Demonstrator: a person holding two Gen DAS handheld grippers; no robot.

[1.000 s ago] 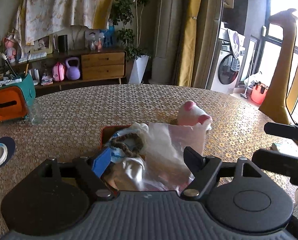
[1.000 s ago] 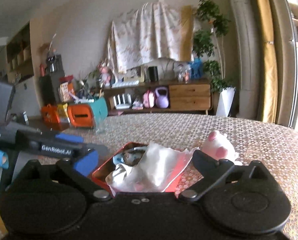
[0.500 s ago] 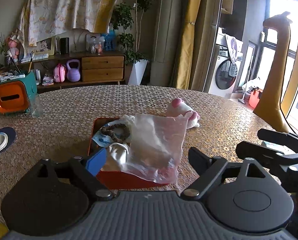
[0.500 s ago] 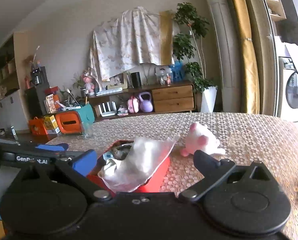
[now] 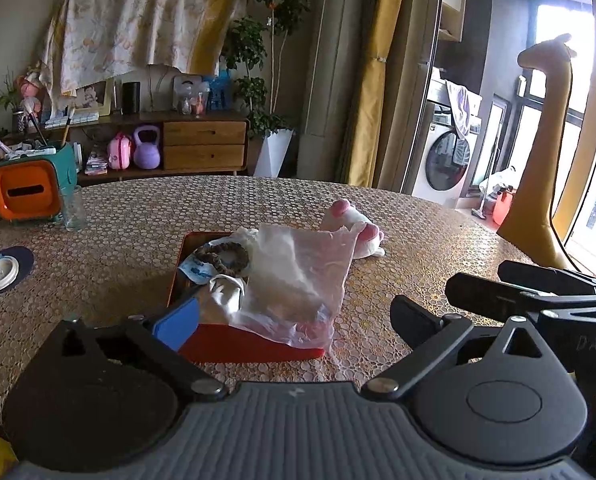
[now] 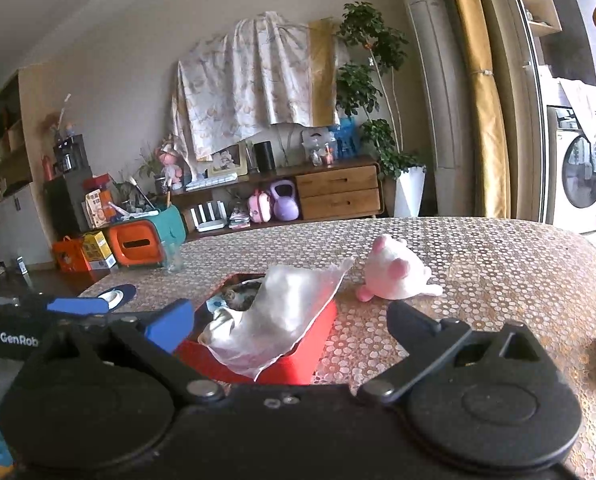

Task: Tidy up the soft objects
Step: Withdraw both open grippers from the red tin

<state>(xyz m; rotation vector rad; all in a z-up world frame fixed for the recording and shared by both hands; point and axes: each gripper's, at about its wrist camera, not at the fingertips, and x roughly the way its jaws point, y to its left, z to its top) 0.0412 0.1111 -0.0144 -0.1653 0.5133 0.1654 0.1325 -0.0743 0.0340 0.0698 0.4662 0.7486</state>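
Red tray [image 5: 254, 346] on the patterned table [image 5: 118, 248], holding a brown hair scrunchie [image 5: 224, 256], pale cloth [image 5: 228, 290] and a clear plastic bag [image 5: 298, 280] draped over its right rim. Pink-and-white plush toy [image 6: 396, 274] lies on the table just beyond the tray. Left gripper [image 5: 294, 318] and right gripper [image 6: 290, 322] hover near the tray's front edge, fingers spread apart and empty.

Patterned round table [image 5: 138, 240], red tray [image 5: 250, 346], pink plush [image 6: 394, 272], glass [image 5: 73, 208]
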